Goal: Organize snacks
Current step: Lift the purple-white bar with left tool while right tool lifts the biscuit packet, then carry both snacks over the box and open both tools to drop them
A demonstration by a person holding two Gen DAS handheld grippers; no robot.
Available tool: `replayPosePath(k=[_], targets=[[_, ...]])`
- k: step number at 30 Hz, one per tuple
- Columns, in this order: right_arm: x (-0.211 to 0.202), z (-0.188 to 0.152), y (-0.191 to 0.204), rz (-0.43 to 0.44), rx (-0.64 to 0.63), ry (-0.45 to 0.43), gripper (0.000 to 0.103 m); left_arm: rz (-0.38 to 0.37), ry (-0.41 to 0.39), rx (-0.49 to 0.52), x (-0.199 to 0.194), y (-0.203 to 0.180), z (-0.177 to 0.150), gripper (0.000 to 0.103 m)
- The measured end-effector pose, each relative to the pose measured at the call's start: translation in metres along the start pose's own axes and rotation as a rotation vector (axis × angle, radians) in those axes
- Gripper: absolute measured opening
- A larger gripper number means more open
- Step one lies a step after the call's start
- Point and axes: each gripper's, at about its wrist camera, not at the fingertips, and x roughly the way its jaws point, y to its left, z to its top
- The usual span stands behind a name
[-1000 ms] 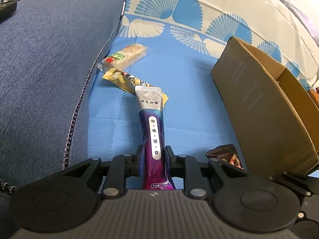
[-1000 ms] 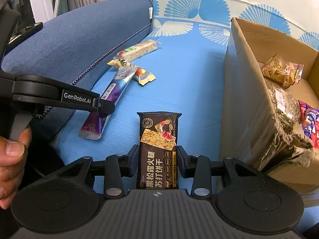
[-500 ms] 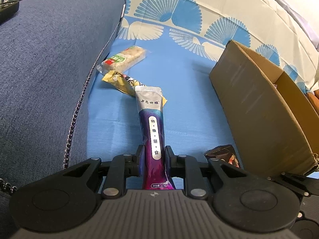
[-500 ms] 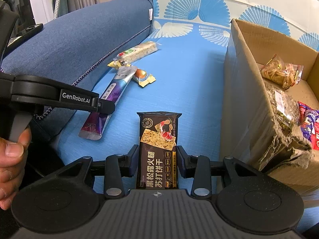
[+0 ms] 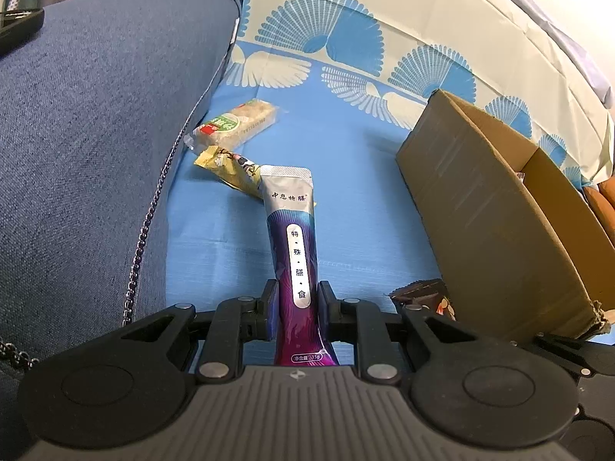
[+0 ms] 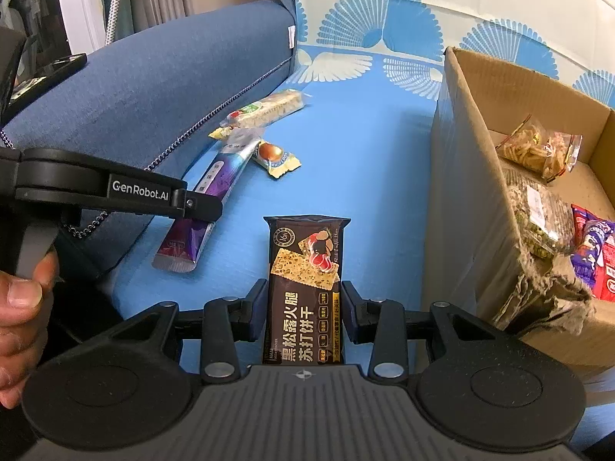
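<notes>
Fingers [image 5: 271, 307] pinch purple sachet [image 5: 294, 253] – yellow packet [image 5: 230, 171] half hidden behind

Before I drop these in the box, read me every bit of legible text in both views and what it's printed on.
"中恩特膳", "特·殊·膳·食", "15g": purple sachet in the left gripper.
"黑松露火腿 苏打饼干", "16h": dark cracker pack in the right gripper.
"GenRobot.AI": the left gripper's arm, in the right view.
Too small or blurred: green-label bar, yellow candy wrapper, snack bags in the cardboard box.
</notes>
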Motion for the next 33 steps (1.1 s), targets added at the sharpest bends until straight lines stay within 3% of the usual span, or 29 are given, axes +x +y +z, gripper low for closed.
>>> replayPosePath(k=[13, 33], targets=[[-0.005, 0.003, 0.0, 0.007, 0.004, -0.027, 0.041, -0.018, -0.03, -0.007, -0.006, 0.001, -0.001, 0.022], [-0.041, 0.018, 0.001, 0.01, -0.038, -0.202, 0.041, 0.012, -0.066, 0.021, -0.014, -0.006, -0.003, 0.022]])
